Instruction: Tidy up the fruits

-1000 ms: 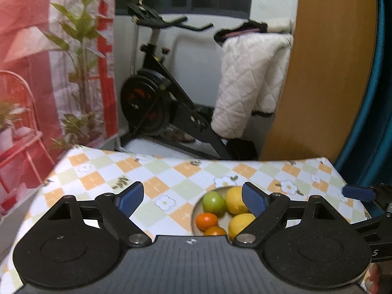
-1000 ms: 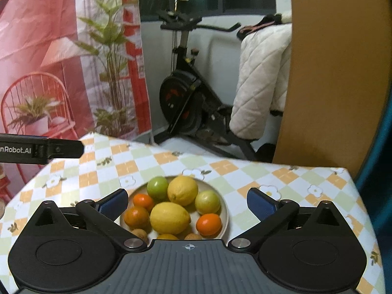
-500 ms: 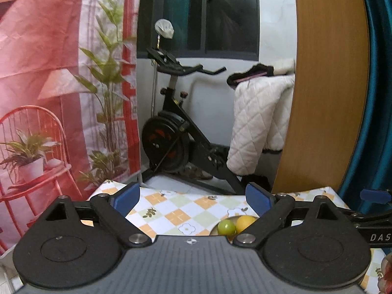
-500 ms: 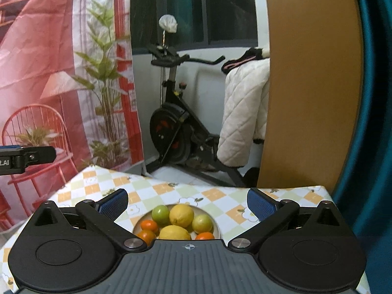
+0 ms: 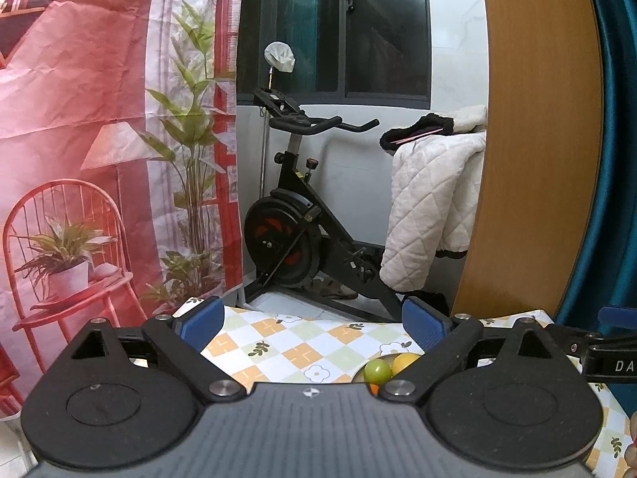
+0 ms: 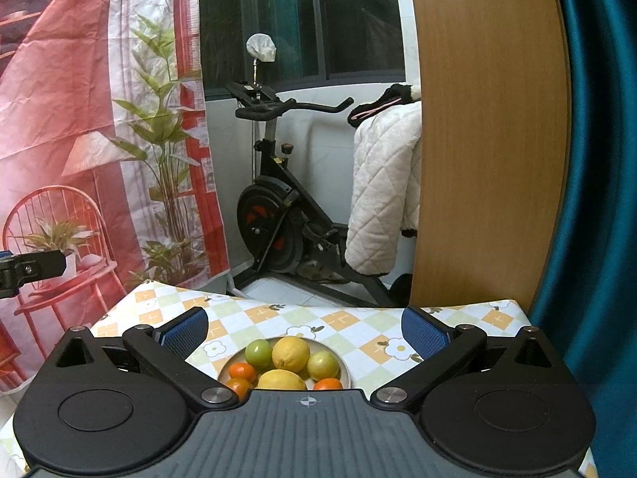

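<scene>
Table (image 6: 358, 318), checked cloth, below and ahead of both claws. Plate (image 6: 345, 370), round, low between the right claw's (image 6: 304, 328) fingers, partly hidden by its body; holds the fruits: two lemons (image 6: 290, 353), two green fruits (image 6: 258, 352), some oranges (image 6: 243, 372), heaped and touching. Right claw: spread wide, empty, clear of the heap. Left claw (image 5: 312, 320): jaws have just been opening, now spread wide with nothing between them; plate sits low toward its right finger. Risk, as judged: round fruit piled close may roll off the plate and off the table if a finger nudges a neighbour on the way in; both claws reaching at once could clash, standing near each other. Views: right wrist shows most of the heap; left wrist shows only one green fruit, a lemon and an orange sliver, plus the right claw's finger at its right edge.
</scene>
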`<state>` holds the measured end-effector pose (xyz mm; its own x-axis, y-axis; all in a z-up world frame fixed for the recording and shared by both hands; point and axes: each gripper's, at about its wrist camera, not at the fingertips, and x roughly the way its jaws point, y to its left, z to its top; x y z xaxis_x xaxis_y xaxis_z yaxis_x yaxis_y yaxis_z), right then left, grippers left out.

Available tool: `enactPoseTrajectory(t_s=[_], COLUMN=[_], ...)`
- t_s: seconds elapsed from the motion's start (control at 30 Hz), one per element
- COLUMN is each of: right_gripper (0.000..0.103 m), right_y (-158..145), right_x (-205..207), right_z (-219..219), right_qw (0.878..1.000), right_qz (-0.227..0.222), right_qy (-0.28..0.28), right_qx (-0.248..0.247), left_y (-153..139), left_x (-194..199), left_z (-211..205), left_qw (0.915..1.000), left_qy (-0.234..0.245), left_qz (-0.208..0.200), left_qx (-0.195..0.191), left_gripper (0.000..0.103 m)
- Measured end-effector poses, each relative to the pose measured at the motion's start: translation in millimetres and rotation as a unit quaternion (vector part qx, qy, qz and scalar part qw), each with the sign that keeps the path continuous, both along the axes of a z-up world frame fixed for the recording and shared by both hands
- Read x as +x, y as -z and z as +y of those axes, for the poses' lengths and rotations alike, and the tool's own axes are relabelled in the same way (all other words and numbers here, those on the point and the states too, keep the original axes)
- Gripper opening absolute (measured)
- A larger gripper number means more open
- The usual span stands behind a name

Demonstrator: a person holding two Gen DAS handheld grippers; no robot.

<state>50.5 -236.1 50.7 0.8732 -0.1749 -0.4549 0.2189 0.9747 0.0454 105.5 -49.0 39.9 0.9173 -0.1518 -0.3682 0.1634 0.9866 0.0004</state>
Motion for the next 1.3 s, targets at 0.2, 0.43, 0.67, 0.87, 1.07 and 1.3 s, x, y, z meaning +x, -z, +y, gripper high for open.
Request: enactPoseTrajectory(t_s=[0.2,0.43,0.67,0.87,1.07,1.3], right_gripper=[0.103,0.103,0.103,0.103,0.103,0.103], right_y=[2.6,3.4,4.8,5.3,5.3,5.2], right_x=[1.8,3.2,4.3,5.9,7.0,7.9], right_z=[7.0,10.3,13.9,14.7,14.5,14.9], right_qw=[1.000,1.000,1.000,1.000,1.000,1.000], right_qz=[0.006,0.007,0.008,0.009,0.010,0.010], right_qy=[-0.002,-0.004,-0.006,-0.006,-0.006,-0.007], right_qx=[0.003,0.005,0.005,0.006,0.006,0.006], left_y=[1.9,2.8,3.1,4.1,3.6,3.8], left_x=[-6.1,-8.8,-8.3,-8.0,-3.8,-3.3], left_z=[1.1,2.5,1.5,0.1,1.5,1.8], left_qw=[1.0000,1.0000,0.9999,0.9999,0.9998,0.9998], left_qy=[0.002,0.003,0.003,0.004,0.001,0.002], left_qz=[0.002,0.008,0.010,0.014,0.019,0.019], left_qx=[0.002,0.000,0.003,0.005,0.008,0.008], left_gripper=[0.097,0.097,0.097,0.097,0.098,0.098])
